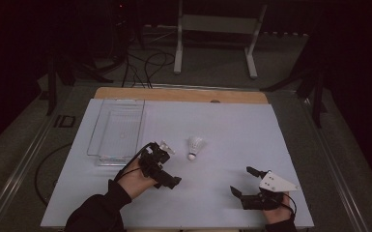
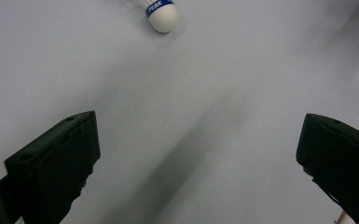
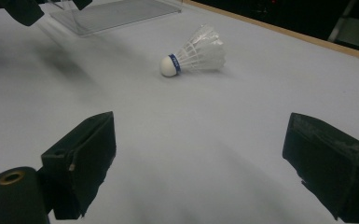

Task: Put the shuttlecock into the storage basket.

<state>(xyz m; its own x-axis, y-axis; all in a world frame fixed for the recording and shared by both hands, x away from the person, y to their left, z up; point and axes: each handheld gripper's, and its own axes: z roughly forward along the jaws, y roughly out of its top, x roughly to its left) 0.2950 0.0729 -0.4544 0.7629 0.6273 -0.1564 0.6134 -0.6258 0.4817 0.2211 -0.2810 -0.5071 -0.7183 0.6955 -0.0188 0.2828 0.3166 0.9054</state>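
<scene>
Now the shuttlecock (image 1: pixel 194 146) is lying on its side on the desk (image 1: pixel 232 140) just ahead of the left claw (image 1: pixel 166 166), cork tip pointing toward it, jaws spread empty, while the right claw (image 1: pixel 245 181), likewise spread, is sitting farther off.

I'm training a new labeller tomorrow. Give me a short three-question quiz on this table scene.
1. True or false: the white feathered shuttlecock with a blue band lies on its side on the white table.
2. Which is nearer the clear plastic tray: A, the left gripper, or B, the right gripper?
3. Fill in: both grippers' jaws stand ____.

Key: 1 true; 2 A; 3 open.
</scene>
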